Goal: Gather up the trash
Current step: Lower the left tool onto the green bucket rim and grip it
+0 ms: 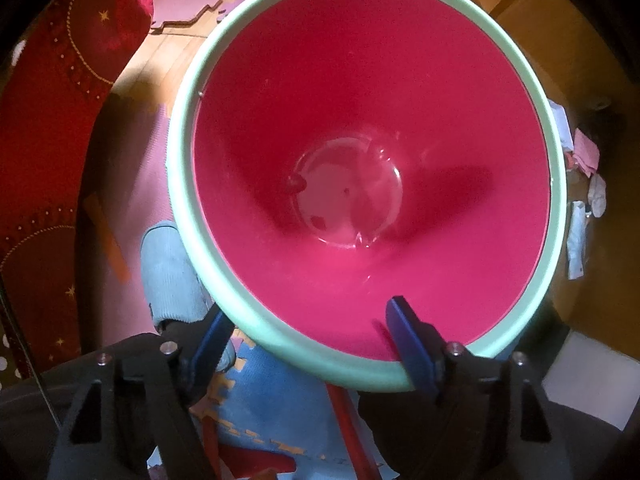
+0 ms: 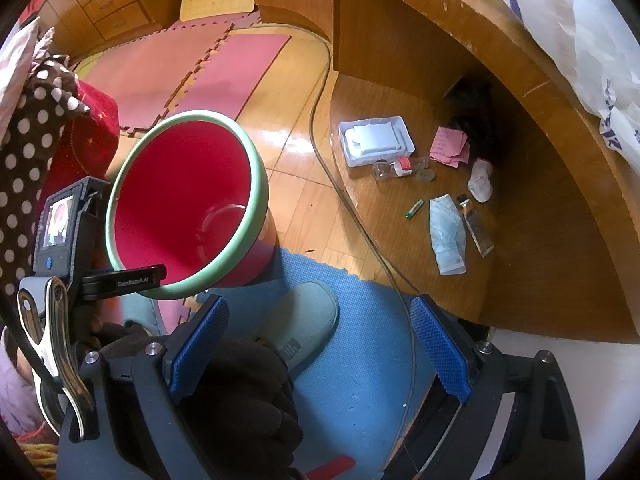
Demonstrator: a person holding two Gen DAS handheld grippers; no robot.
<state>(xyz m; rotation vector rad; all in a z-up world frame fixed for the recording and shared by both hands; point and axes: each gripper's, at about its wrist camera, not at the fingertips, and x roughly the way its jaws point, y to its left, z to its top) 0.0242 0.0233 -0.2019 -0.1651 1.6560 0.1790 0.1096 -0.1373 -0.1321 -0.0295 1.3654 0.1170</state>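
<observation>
Left gripper (image 1: 316,344): jaws apart, straddling the near rim of the red bin (image 1: 360,80) at lower centre of the left wrist view. Right pad sits inside the bin wall, left pad outside it. Cannot tell whether the pads press the mint-green rim (image 1: 188,92); read as not clamped. A clear plastic cup (image 1: 348,196) lies at the bin's bottom, only plainly visible in this view.

Right gripper (image 2: 320,344): jaws wide apart, nothing between the pads; below them a blue foam mat (image 2: 360,360) and a grey-green slipper (image 2: 308,320).

Right wrist view alone shows the bin from outside, standing upright at left of centre, partly on the blue mat, with the left gripper's camera body (image 2: 60,224) at its lower-left rim. It also shows the litter on a low wooden platform (image 2: 540,280) under a desk (image 2: 460,20), right of centre: white tray (image 2: 376,140), clear bottle (image 2: 400,168), pink paper (image 2: 450,146), white sock (image 2: 480,180), green battery (image 2: 414,209), face mask (image 2: 446,236), squeezed tube (image 2: 476,224). All lie well apart from both grippers.

Room: glossy wood floor (image 2: 288,128), pink puzzle mats (image 2: 180,76) upper left, a cable (image 2: 324,152) running along the platform edge, red star-patterned fabric (image 1: 44,120) at left.
</observation>
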